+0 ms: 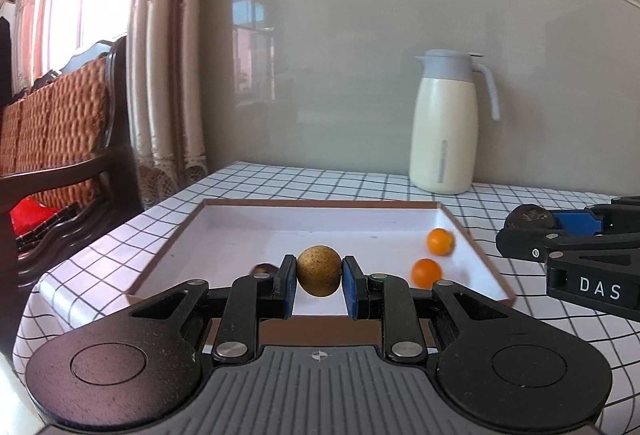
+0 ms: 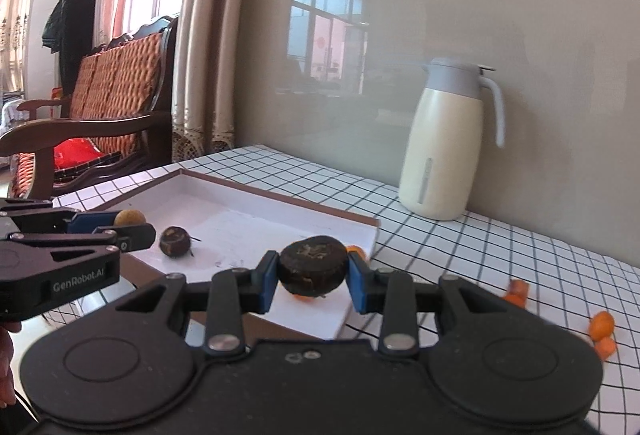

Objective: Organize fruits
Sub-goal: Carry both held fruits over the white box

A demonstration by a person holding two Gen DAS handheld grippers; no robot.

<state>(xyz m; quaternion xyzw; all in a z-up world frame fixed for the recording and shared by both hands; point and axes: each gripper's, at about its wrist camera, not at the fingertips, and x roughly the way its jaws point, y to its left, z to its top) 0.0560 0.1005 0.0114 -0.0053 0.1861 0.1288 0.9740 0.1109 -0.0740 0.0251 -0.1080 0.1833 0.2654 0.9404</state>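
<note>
Left wrist view: the left gripper point(image 1: 319, 277) pinches a brown fruit point(image 1: 319, 270) above the tray point(image 1: 168, 247). The right gripper point(image 2: 312, 275) clamps a dark fruit point(image 2: 312, 263).

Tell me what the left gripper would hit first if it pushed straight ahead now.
Probably the white tray: its floor, then its far wall. The left gripper, shut on a tan round fruit, points over it. Depth is uncertain.
</note>
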